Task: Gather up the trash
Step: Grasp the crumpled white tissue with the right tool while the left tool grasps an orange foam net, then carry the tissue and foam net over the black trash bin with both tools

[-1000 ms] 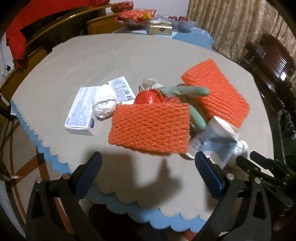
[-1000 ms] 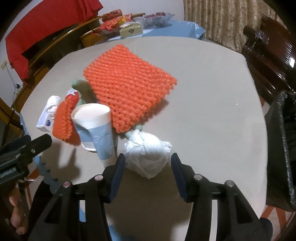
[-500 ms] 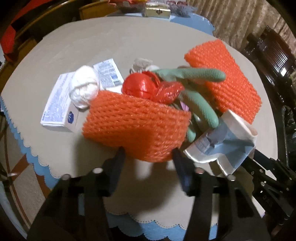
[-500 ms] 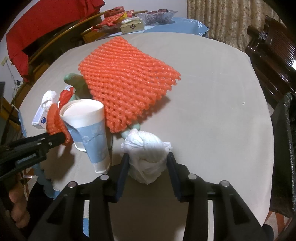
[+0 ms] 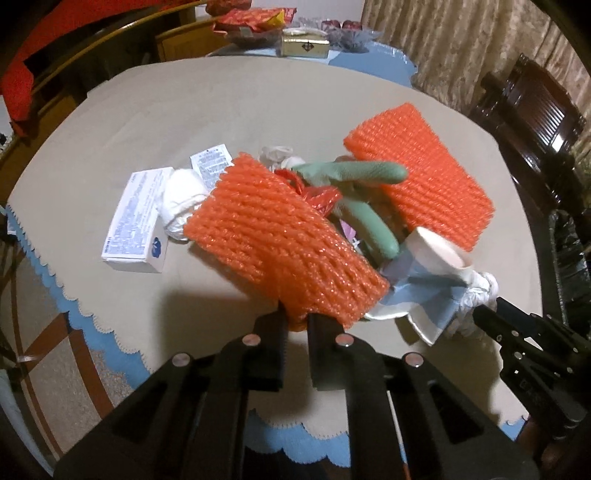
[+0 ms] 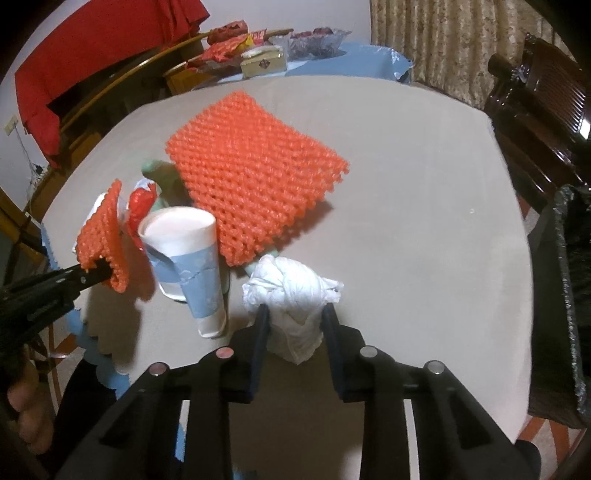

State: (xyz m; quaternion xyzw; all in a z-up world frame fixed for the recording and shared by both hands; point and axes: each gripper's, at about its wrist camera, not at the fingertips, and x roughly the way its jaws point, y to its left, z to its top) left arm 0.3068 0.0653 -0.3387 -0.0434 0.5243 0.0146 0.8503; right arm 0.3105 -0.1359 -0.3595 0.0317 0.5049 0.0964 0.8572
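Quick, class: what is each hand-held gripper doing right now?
Left hand-held gripper: closed on the orange foam net.
Right hand-held gripper: closed on the white knotted bag.

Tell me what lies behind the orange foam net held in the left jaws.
Behind the foam net show a red plastic bag, green glove and a white wad beside a white box. The net covers their lower parts and the table beneath.

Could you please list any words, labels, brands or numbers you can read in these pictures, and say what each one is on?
No text can be read.
White box: rows of small print and a blue logo, too blurred.
White leaflet: fine print, too small.
Gold box: a dark emblem, unreadable.
Red snack packets: lettering, too blurred.
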